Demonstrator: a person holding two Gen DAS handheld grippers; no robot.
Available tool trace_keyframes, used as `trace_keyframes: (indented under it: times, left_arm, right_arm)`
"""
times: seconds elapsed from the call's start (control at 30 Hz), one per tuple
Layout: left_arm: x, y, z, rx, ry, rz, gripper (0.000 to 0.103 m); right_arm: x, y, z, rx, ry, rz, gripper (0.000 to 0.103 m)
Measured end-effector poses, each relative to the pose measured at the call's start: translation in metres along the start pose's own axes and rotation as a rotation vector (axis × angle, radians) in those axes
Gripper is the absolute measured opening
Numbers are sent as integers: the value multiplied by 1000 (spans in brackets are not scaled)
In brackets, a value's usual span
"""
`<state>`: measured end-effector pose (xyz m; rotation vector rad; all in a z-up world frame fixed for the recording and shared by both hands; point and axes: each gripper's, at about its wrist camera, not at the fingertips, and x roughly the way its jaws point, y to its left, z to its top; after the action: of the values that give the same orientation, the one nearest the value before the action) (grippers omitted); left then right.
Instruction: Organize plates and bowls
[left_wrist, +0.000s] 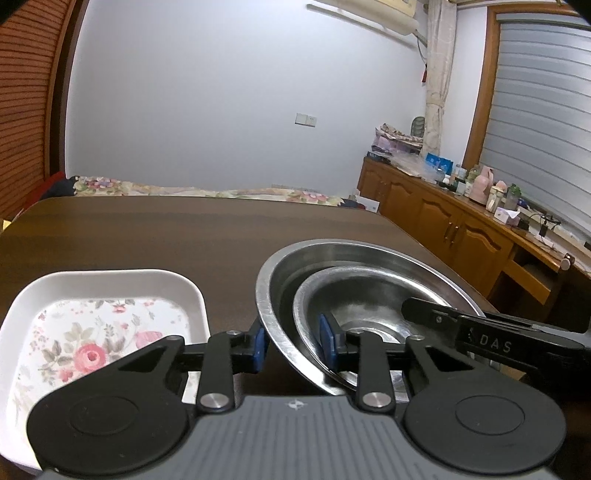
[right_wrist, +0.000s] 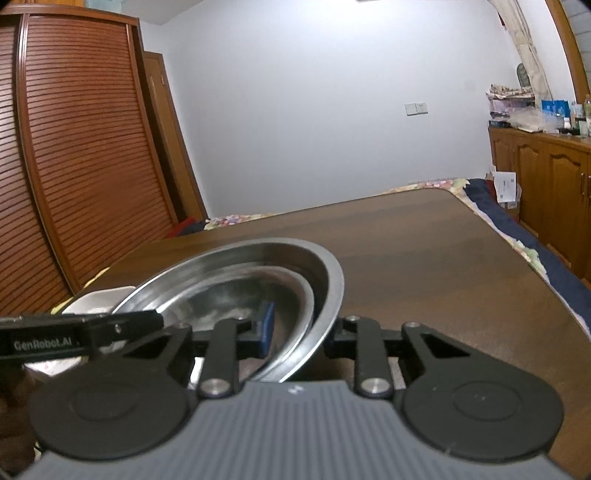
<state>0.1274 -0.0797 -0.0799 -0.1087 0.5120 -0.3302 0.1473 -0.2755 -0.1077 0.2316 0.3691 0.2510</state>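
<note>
Two steel bowls sit nested on the dark wooden table (left_wrist: 184, 229), a small steel bowl (left_wrist: 369, 291) inside a large steel bowl (left_wrist: 369, 254). My left gripper (left_wrist: 293, 343) is shut on their near-left walls, one blue pad outside the large bowl and the other inside the small one. My right gripper (right_wrist: 301, 334) is shut on the opposite side of the large bowl (right_wrist: 325, 266) and small bowl (right_wrist: 229, 295), its inner pad in the small bowl. A white floral dish (left_wrist: 110, 280) lies to the left of the bowls.
Wooden cabinets (left_wrist: 443, 221) with a cluttered top run along the right wall. A slatted brown wardrobe (right_wrist: 74, 147) stands at the left. A bed with a floral cover (left_wrist: 221, 192) lies beyond the table's far edge. Bare tabletop stretches behind the bowls.
</note>
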Motion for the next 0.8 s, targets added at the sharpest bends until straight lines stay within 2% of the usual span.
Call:
trace_keyframes:
  times: [0.37, 0.53, 0.8]
  left_arm:
    - [-25, 8, 18, -18, -58, -13, 31]
    - [-43, 22, 27, -21, -93, 5, 31]
    - [-66, 56, 30, -24, -113, 50, 31]
  right_arm:
    - [-7, 12, 13, 31, 7, 13, 25]
    - [-6, 31, 21, 3, -12, 37, 25]
    - [6, 63, 22, -45, 3, 90, 25]
